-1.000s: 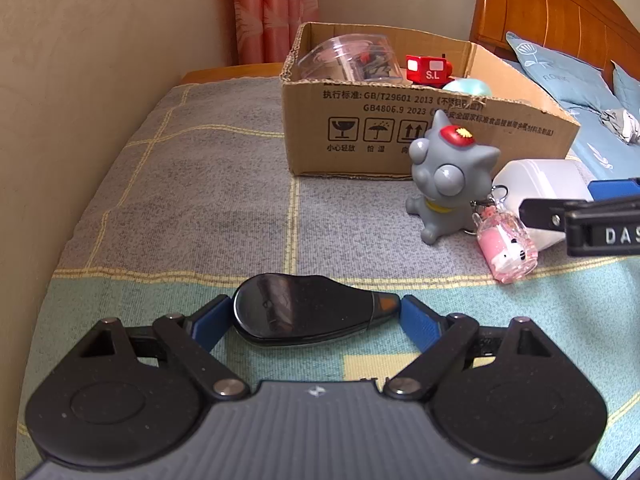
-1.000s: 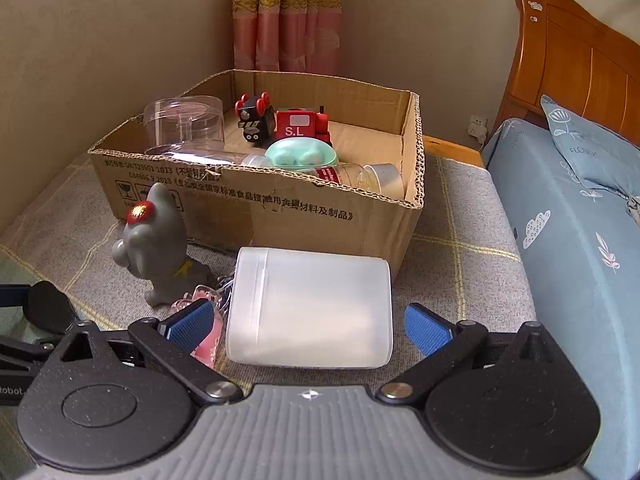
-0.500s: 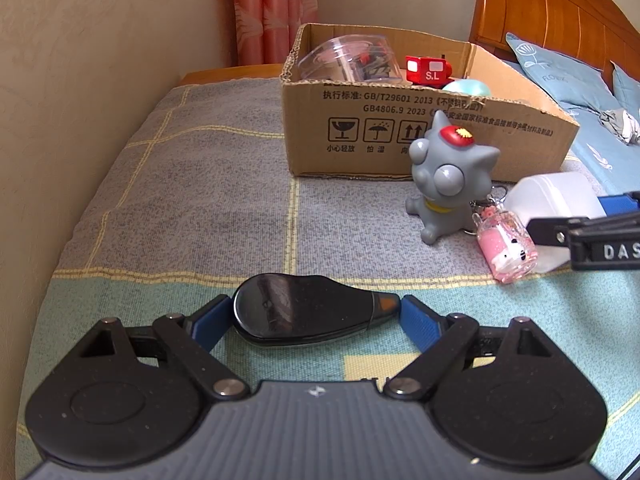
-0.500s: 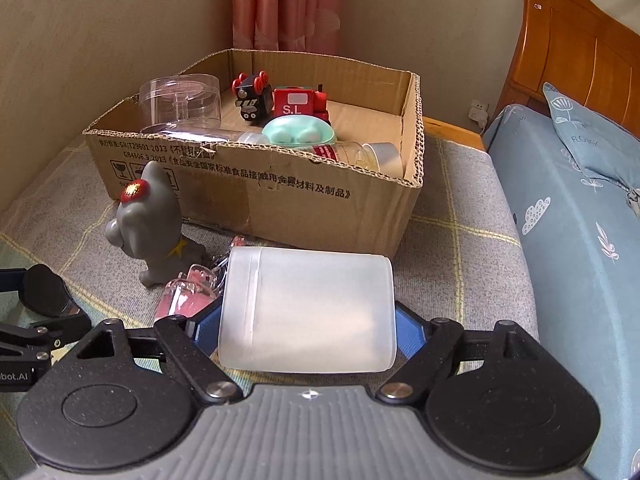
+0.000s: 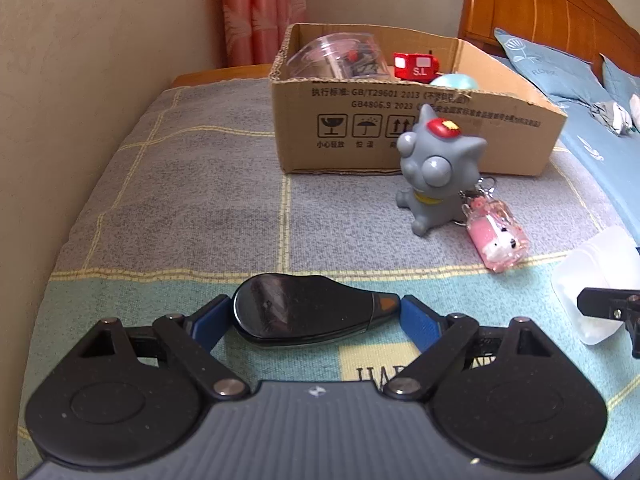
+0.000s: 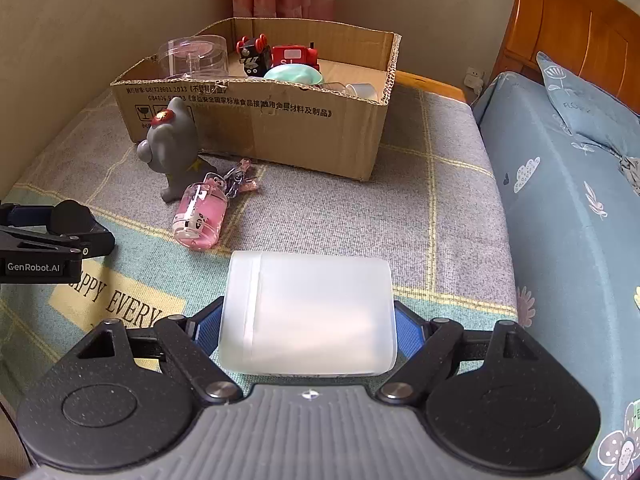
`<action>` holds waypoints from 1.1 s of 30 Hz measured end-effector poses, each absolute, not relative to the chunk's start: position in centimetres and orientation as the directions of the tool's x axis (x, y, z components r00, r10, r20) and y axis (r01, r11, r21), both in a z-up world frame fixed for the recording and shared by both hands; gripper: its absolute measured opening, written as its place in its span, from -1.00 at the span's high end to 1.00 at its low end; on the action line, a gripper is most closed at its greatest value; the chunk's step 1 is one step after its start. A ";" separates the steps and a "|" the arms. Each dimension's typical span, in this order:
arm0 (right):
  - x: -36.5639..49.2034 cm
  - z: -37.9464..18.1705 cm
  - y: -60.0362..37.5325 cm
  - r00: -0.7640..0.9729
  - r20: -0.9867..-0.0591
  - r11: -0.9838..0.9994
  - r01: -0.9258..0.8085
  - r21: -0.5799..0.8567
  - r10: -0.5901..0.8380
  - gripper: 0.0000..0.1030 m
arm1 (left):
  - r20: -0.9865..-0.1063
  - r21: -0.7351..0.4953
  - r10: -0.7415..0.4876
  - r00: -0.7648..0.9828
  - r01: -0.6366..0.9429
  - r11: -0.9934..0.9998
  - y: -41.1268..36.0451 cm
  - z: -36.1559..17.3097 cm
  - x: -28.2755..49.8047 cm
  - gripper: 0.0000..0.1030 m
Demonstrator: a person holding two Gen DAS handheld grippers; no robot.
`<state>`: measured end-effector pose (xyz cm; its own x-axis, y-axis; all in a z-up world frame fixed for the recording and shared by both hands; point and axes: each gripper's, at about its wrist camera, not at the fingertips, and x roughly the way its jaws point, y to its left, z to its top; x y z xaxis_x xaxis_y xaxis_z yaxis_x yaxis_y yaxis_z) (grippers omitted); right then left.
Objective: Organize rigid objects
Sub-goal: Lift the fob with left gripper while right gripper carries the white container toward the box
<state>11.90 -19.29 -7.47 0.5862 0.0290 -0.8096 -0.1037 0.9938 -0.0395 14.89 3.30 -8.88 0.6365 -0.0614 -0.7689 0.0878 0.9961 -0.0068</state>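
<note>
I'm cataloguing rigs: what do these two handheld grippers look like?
Both are alike: a ribbed grey body, two round black speckled housings, black linkage arms with silver pivot pins, and blue finger pads. The left gripper carries white "GenRobot.AI" lettering on its side, seen from the right gripper. No hands or sleeves show.

Our left gripper [image 5: 316, 314], matte black linkage arms, blue fingertip pads [image 5: 418, 322], silver pivot screws, ribbed grey housing, our right gripper [image 6: 308, 330] alike (white "GenRobot.AI" lettering marks the left one's side)
</note>
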 end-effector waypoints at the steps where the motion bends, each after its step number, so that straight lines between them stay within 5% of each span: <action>1: 11.9 -7.5 -19.3 0.589 -0.808 0.994 -0.101 -0.039 0.028 -0.68 | -0.768 -0.007 -0.067 0.636 0.097 0.995 3.3 -8.9 14.8 -0.74; 11: 12.3 -7.8 -19.1 0.589 -0.807 0.994 -0.107 -0.035 0.035 -0.81 | -0.765 0.032 -0.091 0.638 0.178 0.984 3.0 -8.7 14.3 -0.75; 33: 12.3 -7.7 -18.2 0.604 -0.797 0.985 -0.125 -0.117 -0.018 -0.74 | -0.772 0.005 -0.110 0.626 0.178 0.984 3.2 -8.8 14.7 -0.73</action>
<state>12.29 -18.18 -7.69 0.6042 -0.0182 -0.7966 -0.1249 0.9852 -0.1173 14.66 3.22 -8.84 0.6264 -0.1097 -0.7717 0.1783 0.9840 0.0048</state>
